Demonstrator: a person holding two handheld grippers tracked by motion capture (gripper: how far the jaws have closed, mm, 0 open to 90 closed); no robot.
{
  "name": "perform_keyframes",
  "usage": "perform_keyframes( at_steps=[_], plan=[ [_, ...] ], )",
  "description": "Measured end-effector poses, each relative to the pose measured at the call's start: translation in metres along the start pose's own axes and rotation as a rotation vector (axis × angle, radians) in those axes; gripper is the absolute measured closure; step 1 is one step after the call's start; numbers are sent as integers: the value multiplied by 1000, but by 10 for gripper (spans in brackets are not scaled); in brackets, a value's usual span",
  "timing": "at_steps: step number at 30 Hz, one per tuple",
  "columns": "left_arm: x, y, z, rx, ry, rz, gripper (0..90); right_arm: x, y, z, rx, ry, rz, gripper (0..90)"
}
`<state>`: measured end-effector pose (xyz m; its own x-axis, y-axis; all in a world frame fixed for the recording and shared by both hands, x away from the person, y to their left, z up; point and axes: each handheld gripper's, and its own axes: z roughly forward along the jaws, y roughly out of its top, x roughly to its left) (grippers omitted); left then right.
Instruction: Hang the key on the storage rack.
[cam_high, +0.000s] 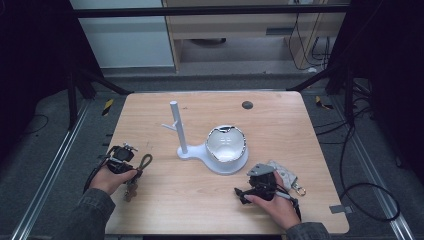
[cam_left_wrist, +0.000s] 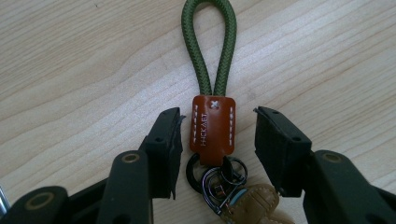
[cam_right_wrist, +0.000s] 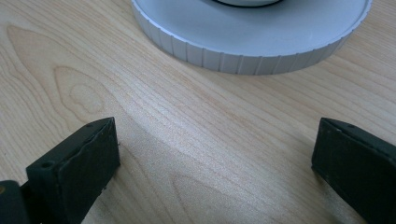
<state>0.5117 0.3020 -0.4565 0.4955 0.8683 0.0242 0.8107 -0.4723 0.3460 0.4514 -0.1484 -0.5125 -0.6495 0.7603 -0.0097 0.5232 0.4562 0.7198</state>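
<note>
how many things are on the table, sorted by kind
keychains: 2, a green rope keychain by the left hand and a grey keychain by the right
white stand with peg post: 1
bowl on the stand's base: 1
hand-held grippers: 2
total: 6

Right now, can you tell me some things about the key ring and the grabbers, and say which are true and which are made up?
1. The green rope loop of the keychain lies flat on the wooden table. True.
2. The left gripper is squeezing the brown leather tab. False: the tab sits between the jaws, with a gap on each side.
3. The right gripper holds a key. False: its jaws stand wide apart over bare wood.
4. A white stand with a post sits mid-table. True.
5. The keychain hangs on the post. False: it lies on the table.
</note>
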Motion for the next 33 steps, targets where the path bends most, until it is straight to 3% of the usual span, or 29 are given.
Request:
perform_keyframes(
  at_steps=[8, 16, 20, 23, 24, 25, 27, 28, 29, 30, 31, 32, 33],
  plan=[
    [3, 0, 6, 3, 2, -8, 580, 0, 0, 0, 0, 3, 1, 9],
    [2, -1, 8, 21, 8, 21, 650, 0, 0, 0, -3, 4, -1, 9],
    [0, -4, 3, -4, 5, 7, 660, 0, -1, 0, -3, 5, -5, 9],
    [-2, -10, -9, -61, 8, 14, 661, 0, -1, 0, -3, 6, -6, 9],
    [-4, -15, -19, -124, 9, 13, 662, 0, -1, 0, -3, 6, -6, 9],
    [-4, -15, -19, -124, 9, 13, 662, 0, -1, 0, -3, 6, -6, 9],
    [-7, -20, -29, -198, 3, 6, 662, 0, -1, 0, -3, 6, -6, 9],
    [-10, -25, -38, -264, 2, 15, 662, 0, -1, 0, -3, 6, -5, 9],
    [-10, -25, -38, -264, 2, 15, 662, 0, -1, 0, -3, 6, -5, 9],
    [-11, -27, -43, -295, 2, 21, 662, 0, -1, 0, -3, 6, -5, 9],
    [-15, -31, -49, -357, -4, 21, 663, 0, -1, 0, -3, 6, -5, 9],
    [-15, -31, -49, -357, -4, 21, 663, 0, -1, 0, -4, 6, -5, 9],
    [-17, -33, -52, -389, -4, 17, 663, 0, -1, 0, -4, 6, -5, 9]
  ],
)
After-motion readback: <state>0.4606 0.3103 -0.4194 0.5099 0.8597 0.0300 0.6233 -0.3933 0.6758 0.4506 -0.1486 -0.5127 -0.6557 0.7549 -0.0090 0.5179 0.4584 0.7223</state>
